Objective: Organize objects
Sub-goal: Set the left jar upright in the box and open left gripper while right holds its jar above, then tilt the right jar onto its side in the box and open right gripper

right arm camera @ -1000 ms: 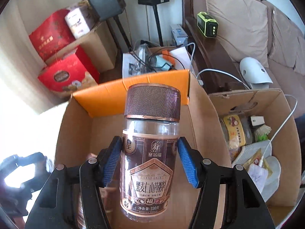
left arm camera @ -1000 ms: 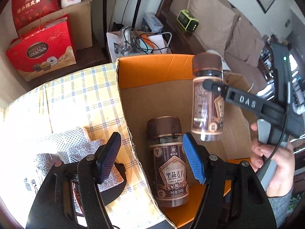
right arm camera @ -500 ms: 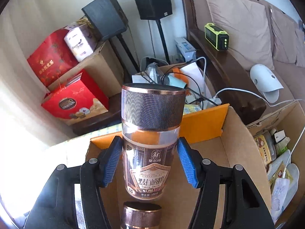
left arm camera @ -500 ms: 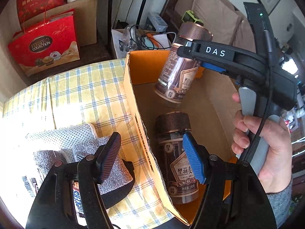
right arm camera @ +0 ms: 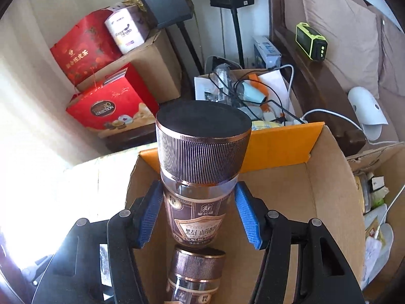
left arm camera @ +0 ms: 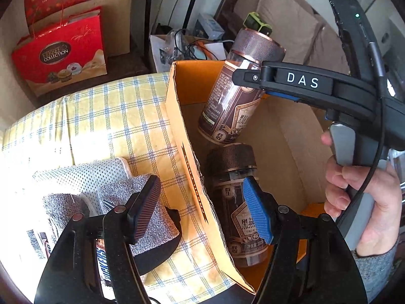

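- The right gripper [right arm camera: 198,215] is pinching the tall clear jar with the ribbed brown lid and dark brown label [right arm camera: 200,174], its blue pads pressed to the glass just under the lid.
- From the left wrist view, that held jar [left arm camera: 238,88] hangs tilted, lid leaning away from the gripper, base dipping into the open brown cardboard box with orange flaps [left arm camera: 186,136].
- Directly below the held jar, nearer the right gripper's body, stands a second, shorter brown-lidded jar [right arm camera: 196,273], upright inside the box; whether the two touch I cannot tell.
- The left gripper [left arm camera: 200,212] is spread wide and holding nothing, its pads straddling the box's near wall.
- Its blue right pad [left arm camera: 255,212] sits in front of the shorter jar [left arm camera: 238,202], which stands against that wall, inside.
- Its left pad is outside the box, above a grey knitted cloth bundle [left arm camera: 141,217] lying on the yellow checked cloth of the worktop [left arm camera: 121,119].
- A Snickers bar [left arm camera: 102,263] peeks out under the left gripper's body, beside the bundle.
- The person's right hand [left arm camera: 359,202] wraps the grey handle of the right gripper, off to the left gripper's right.
- Far ahead of both grippers, beyond the worktop, a red Ferrero Collection gift bag [left arm camera: 60,55] stands upright.
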Demonstrator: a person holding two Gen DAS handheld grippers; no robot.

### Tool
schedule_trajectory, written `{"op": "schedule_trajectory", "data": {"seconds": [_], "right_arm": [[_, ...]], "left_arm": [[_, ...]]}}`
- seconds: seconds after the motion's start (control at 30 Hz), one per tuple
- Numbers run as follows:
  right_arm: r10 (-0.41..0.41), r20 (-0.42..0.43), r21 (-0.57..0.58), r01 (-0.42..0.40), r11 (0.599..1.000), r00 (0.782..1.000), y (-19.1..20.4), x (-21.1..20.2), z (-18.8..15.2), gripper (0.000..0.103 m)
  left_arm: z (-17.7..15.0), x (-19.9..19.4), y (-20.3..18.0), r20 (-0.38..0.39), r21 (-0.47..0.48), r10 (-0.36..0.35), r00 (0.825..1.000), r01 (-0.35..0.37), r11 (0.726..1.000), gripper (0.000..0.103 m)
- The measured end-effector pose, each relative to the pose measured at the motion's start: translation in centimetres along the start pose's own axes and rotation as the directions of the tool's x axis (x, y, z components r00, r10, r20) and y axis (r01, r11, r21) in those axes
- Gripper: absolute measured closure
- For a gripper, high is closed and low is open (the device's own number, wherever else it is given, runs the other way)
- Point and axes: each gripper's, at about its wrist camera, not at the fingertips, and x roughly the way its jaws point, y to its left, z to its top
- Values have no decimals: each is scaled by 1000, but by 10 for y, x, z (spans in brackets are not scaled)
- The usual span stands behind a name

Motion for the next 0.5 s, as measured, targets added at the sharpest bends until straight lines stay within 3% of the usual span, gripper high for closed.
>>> {"op": "schedule_trajectory", "data": {"seconds": [0.17,0.27,0.5], "right_arm": [[5,-32,-37,-6,999,999,11,1,-8,44],[52,-54,-19,-53,998,997,15,0,-11,44],[52,-38,-34,-53,998,998,17,-11,-14,45]], "left_arm": [[-1,-1,-4,-2,4,-6,1000,6,1000,38],[-4,-2,-6,-4,9,-5,1000,5,1000,38],[-6,-3,-9,-4,11,-11,1000,11,1000,38]]}}
